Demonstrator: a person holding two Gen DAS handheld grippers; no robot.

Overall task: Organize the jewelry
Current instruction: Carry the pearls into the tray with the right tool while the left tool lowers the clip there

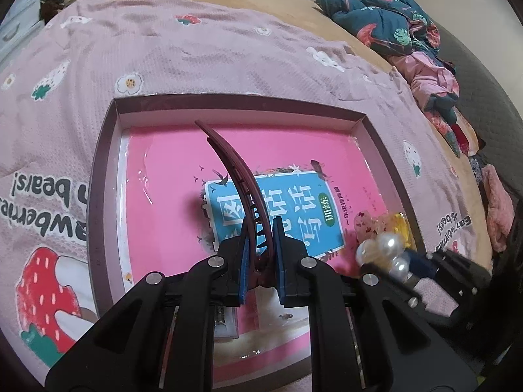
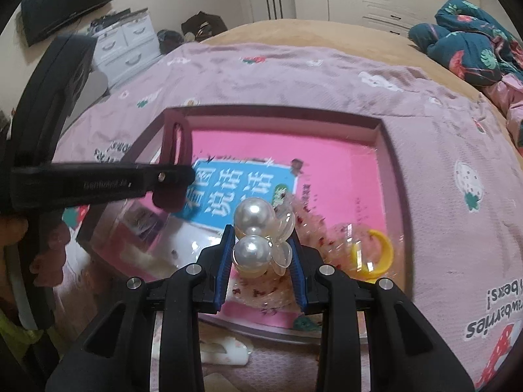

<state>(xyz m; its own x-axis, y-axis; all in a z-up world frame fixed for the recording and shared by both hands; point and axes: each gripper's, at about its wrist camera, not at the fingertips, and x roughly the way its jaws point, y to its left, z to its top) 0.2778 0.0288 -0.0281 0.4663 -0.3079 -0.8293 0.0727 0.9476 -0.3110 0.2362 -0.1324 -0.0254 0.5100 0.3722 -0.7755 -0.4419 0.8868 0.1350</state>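
My left gripper (image 1: pixel 260 225) is shut on a long dark red hair clip (image 1: pixel 233 166), which curves up and away over the open box (image 1: pixel 108 150). The same dark red hair clip (image 2: pixel 176 150) and left gripper (image 2: pixel 183 176) show at the left of the right wrist view. My right gripper (image 2: pixel 261 232) is shut on a clear hair claw with large pearls (image 2: pixel 255 232), held above the box's near right part. That pearl claw (image 1: pixel 385 248) appears at the right of the left wrist view. A pink speckled claw (image 2: pixel 313 228) and a yellow clip (image 2: pixel 379 254) lie in the box.
A pink book with a blue label (image 1: pixel 274 212) lines the box bottom (image 2: pixel 343 170). The box rests on a lilac strawberry-print blanket (image 1: pixel 196 55) on a bed. Bundled clothes (image 1: pixel 392 16) lie at the far right. White drawers (image 2: pixel 127 45) stand beyond the bed. A hand (image 2: pixel 49 248) holds the left tool.
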